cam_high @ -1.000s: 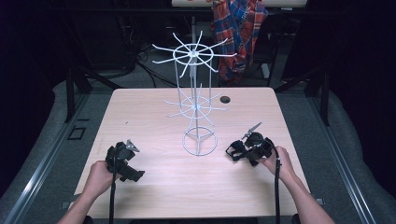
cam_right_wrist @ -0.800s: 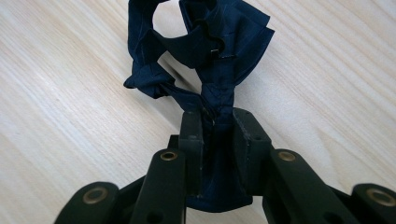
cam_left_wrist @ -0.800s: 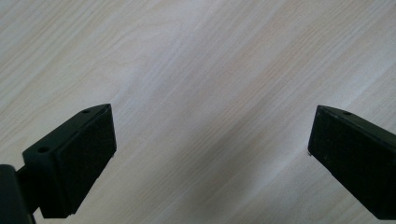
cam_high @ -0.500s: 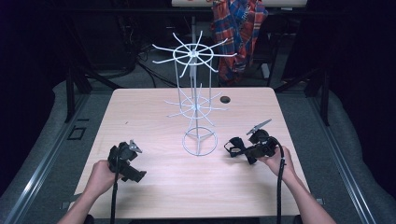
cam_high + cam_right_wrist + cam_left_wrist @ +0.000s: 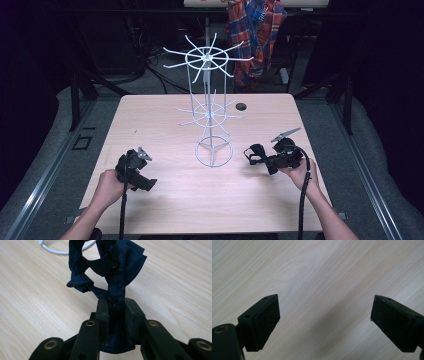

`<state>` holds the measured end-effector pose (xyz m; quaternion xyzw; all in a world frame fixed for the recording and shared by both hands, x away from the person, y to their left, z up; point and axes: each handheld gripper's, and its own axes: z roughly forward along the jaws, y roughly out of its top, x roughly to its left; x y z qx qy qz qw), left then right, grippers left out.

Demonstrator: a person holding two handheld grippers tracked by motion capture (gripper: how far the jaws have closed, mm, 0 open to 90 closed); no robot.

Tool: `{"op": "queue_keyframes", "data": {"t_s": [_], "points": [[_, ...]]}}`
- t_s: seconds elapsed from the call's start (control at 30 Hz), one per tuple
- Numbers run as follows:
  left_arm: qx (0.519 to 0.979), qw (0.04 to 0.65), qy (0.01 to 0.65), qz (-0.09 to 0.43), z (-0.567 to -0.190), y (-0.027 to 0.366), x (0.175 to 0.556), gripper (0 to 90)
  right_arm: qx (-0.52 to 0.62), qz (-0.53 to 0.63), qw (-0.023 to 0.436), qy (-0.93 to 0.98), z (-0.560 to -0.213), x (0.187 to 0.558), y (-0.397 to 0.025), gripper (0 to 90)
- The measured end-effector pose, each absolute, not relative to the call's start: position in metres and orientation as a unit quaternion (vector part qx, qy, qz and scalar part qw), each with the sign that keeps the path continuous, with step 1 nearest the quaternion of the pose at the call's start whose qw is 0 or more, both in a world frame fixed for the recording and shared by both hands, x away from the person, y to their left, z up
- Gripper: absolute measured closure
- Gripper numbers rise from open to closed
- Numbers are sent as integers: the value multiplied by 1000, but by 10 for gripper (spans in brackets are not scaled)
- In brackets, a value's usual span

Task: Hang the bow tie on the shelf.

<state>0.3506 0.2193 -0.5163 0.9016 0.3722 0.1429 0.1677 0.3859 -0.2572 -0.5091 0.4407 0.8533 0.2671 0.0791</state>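
Observation:
A white wire display rack [image 5: 209,110] with radial hooks stands at the table's middle, its ring base [image 5: 62,250] on the wood. To the right of that base my right gripper [image 5: 260,156] is shut on a dark navy fabric scrunchie [image 5: 110,267], which sticks out past the jaws toward the rack [image 5: 252,151]. My left gripper [image 5: 145,182] rests low over the table at the front left, open, with only bare wood between its pads [image 5: 265,322].
The light wood table [image 5: 160,125] has a round dark cable hole [image 5: 241,106] at the back right. A plaid shirt [image 5: 255,35] hangs behind the table. Dark floor and cables surround it.
My right gripper with the scrunchie has shifted slightly right and up from the rack's base. The left gripper has stayed nearly in place.

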Motion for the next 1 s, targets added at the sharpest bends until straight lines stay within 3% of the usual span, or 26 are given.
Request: {"op": "queue_keyframes", "data": {"t_s": [0.2, 0.4, 1.0], "points": [[895, 156, 389, 151, -516, 220, 350, 210, 442, 276, 81, 850, -505, 386, -258, 751], [885, 159, 410, 153, -515, 221, 352, 227, 438, 290, 87, 847, -501, 388, -258, 752], [888, 174, 405, 134, -515, 220, 355, 111, 439, 348, 105, 821, -483, 381, -263, 748]]}}
